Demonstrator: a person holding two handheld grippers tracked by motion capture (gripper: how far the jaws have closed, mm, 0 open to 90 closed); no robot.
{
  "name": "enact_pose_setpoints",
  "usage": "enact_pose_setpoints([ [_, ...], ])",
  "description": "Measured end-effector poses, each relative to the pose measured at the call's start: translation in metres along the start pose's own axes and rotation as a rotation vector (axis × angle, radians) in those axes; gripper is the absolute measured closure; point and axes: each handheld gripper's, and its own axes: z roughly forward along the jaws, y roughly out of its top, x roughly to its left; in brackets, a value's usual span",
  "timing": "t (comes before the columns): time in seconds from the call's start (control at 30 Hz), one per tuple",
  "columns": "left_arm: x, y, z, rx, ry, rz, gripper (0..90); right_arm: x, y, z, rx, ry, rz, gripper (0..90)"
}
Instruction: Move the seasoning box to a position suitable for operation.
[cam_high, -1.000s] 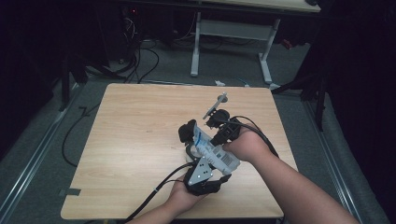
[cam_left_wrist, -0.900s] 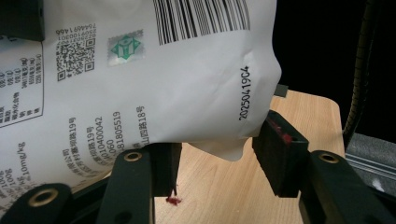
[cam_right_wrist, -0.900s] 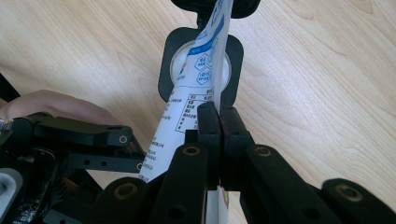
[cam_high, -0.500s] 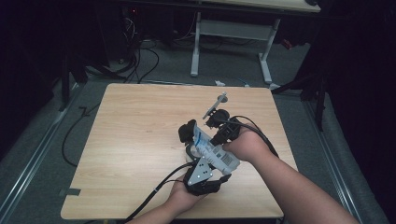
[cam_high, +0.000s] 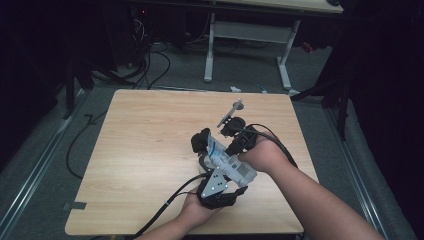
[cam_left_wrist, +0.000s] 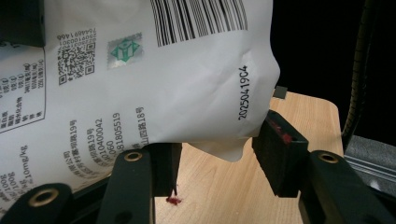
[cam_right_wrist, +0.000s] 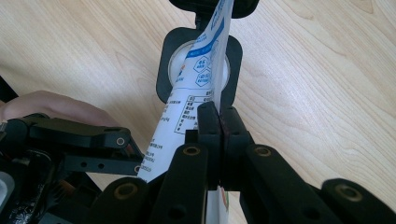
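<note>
Centrally, toward the near edge of the light wooden table (cam_high: 140, 150), a white printed plastic pouch (cam_high: 227, 161) with blue markings and a barcode is held up between the two grippers. The right gripper (cam_right_wrist: 218, 122) is seen with its black jaws pressed together on a thin edge of the pouch, which runs off toward 12 o'clock in its own view. The left gripper (cam_left_wrist: 215, 163) is seen with its jaws apart; the pouch's crumpled lower corner hangs between them, touching the right-hand pad, while contact with the other pad cannot be told. In the high view, a slim grey metal tool (cam_high: 230, 112) lies on the table at 12 o'clock from the hands.
</note>
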Motion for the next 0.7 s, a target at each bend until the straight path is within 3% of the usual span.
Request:
enact_pose_setpoints([
  [0.7, 0.0007, 0.0020, -0.0010, -0.010, 0.002, -0.005, 53.4, 0.0008, 0.0027, 0.0001, 0.002, 0.001, -0.006, 89.5],
])
